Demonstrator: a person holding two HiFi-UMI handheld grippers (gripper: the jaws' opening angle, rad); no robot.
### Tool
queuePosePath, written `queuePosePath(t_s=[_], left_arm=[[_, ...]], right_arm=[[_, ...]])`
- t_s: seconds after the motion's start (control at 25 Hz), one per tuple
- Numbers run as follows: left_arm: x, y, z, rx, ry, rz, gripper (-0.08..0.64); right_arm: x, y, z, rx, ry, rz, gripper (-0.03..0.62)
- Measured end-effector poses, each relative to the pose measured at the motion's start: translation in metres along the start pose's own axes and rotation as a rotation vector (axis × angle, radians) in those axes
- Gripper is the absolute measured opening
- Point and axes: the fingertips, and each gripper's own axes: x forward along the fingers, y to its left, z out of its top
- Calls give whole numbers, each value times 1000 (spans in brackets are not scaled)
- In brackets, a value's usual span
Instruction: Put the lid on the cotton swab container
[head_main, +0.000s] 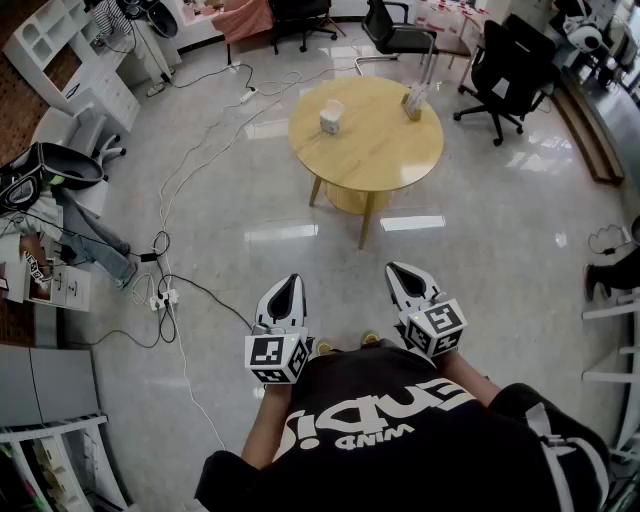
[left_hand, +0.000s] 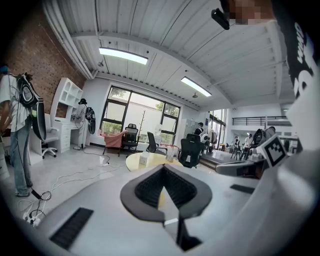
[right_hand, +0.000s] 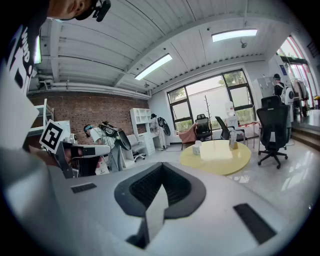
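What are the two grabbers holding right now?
Nothing. The left gripper and the right gripper are both shut with nothing between their jaws.

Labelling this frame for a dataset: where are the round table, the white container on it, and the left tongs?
round table (head_main: 375, 150): head view, bare wooden top.
white container (head_main: 331, 116): head view, middle of its body.
left tongs (head_main: 290, 283): head view, between the shut tips.

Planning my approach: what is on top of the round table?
Two things stand apart on the round table: a whitish container at left, a taller item at right. Lids and contents are too small to tell.
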Motion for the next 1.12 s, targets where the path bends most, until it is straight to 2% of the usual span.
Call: queuePosePath(t_s=[0.4,0.72,1.12], left_arm=[[1,10,-7,1,27,-23,11],[1,26,-18,-36,32,-82,11],[19,45,-11,-12,32,-104,11]], right_arm=[[6,16,4,-8,-34,36,3],[12,22,-2,21,-83,-29,3],[35,20,-3,19,-79,-79,3]])
